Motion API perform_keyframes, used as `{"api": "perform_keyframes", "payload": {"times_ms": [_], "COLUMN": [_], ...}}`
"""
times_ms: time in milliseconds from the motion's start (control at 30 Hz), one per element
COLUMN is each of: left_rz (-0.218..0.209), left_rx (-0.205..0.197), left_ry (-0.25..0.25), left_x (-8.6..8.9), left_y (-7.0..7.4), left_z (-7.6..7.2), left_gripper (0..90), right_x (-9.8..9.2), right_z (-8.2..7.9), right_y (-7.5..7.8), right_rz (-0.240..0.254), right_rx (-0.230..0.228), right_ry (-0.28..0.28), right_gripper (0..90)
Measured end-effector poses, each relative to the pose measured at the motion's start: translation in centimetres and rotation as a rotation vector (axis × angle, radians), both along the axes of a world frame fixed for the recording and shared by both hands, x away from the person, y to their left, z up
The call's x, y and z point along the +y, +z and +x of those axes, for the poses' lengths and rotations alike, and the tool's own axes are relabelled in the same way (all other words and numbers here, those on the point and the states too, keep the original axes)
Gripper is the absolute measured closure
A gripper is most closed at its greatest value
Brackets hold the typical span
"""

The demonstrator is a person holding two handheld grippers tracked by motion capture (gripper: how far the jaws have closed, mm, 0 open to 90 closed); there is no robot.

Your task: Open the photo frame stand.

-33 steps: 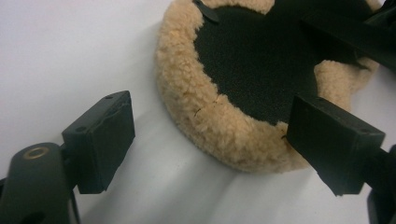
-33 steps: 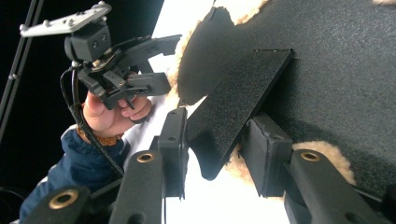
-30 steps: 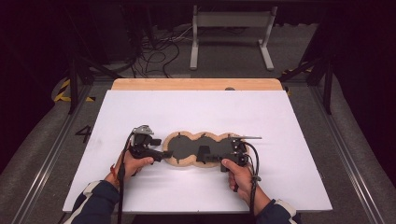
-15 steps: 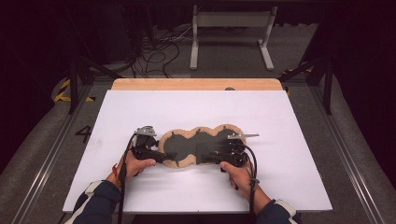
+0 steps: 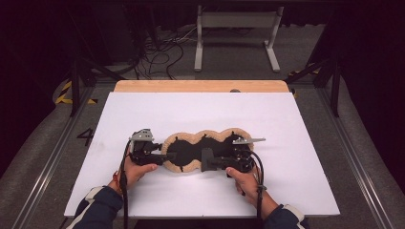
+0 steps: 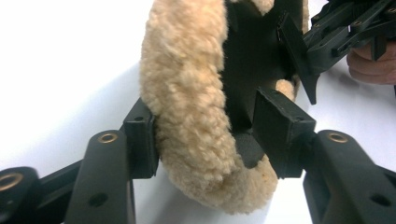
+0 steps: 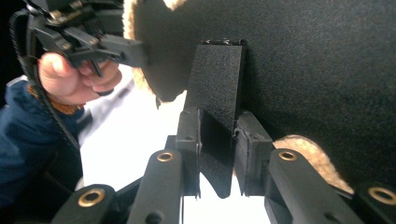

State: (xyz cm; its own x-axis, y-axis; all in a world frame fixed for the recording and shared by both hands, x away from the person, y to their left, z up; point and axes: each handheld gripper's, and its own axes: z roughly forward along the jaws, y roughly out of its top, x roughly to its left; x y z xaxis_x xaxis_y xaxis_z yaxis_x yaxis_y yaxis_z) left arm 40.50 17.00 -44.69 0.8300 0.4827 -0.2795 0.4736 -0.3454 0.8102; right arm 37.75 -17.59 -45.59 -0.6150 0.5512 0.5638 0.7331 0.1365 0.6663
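A lobed black pad with a tan fleece rim (image 5: 217, 137) lies on the white table (image 5: 296, 143). My left gripper (image 5: 166, 156) is at its left end. In the left gripper view my left gripper (image 6: 210, 137) straddles the fleece rim (image 6: 187, 93), one pad on the wool and one on the black inner face; its jaws have just been closing. My right gripper (image 5: 208, 163) comes in from the right and holds a black strap tab (image 7: 217, 88). In the right gripper view my right gripper (image 7: 217, 140) pinches the folded tab, its jaws having just closed further.
A wooden board edge (image 5: 200, 86) runs along the table's far side. Beyond it are a metal stand (image 5: 234, 19) and floor cables (image 5: 157, 52). Rails (image 5: 363, 162) flank the table. The person's hands hold both grippers near the front edge.
The left gripper's jaws have narrowed onto the pad's fleece rim. The right gripper's jaws have drawn in on the strap tab. Both hands have stayed nearly where they were.
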Motion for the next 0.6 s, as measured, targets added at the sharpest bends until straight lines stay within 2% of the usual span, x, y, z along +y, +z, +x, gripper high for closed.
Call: {"api": "perform_keyframes", "payload": {"times_ms": [33,100,167,200,233,267,300,367,433,500,567,600], "left_rz": [0.007,0.005,-0.005,-0.017,-0.031,-0.024,-0.012,-0.004,-0.012,0.007,0.075,0.078], "left_rx": [-0.018,-0.027,-0.021,-0.003,0.017,0.021,0.021,0.014,0.026,0.022,0.028,0.048], "left_ry": [-0.007,-0.028,-0.042,-0.042,-0.053,-0.053,-0.04,-0.045,-0.037,-0.038,-0.033,-0.04], "left_x": [0.1,0.3,0.4,0.4,0.3,0.1,-0.2,-0.3,-0.4,-0.7,-1.3,-1.5], "left_y": [0.1,0.1,-0.1,-0.3,-0.5,-0.6,-0.7,-0.8,-0.9,-0.9,-1.4,-1.7], "left_z": [-0.1,-0.3,-0.2,-0.2,-0.1,0.0,0.1,0.4,0.3,0.4,0.6,0.7], "left_gripper": [48.1,49.3,49.9,49.2,44.6,38.3,36.4,35.2,34.7,33.5,22.2,19.5], "right_x": [0.1,0.1,0.1,0.2,0.3,0.3,0.4,0.5,0.5,0.5,0.7,0.7], "right_z": [-0.1,-0.2,-0.3,-0.4,-0.5,-0.5,-0.5,-0.5,-0.5,-0.6,-0.7,-0.7], "right_y": [0.1,0.1,0.2,0.2,0.1,0.2,0.2,0.3,0.2,0.2,0.2,0.2], "right_rz": [-0.01,-0.021,-0.032,-0.037,-0.041,-0.044,-0.047,-0.056,-0.053,-0.055,-0.065,-0.072], "right_rx": [-0.009,-0.02,-0.035,-0.047,-0.061,-0.065,-0.069,-0.08,-0.083,-0.087,-0.105,-0.116], "right_ry": [0.002,0.008,0.012,0.01,0.007,0.005,0.005,0.006,0.005,0.005,0.01,0.012], "right_gripper": [74.7,74.9,74.7,74.3,73.6,72.9,72.4,71.8,71.7,71.8,71.7,71.8]}}
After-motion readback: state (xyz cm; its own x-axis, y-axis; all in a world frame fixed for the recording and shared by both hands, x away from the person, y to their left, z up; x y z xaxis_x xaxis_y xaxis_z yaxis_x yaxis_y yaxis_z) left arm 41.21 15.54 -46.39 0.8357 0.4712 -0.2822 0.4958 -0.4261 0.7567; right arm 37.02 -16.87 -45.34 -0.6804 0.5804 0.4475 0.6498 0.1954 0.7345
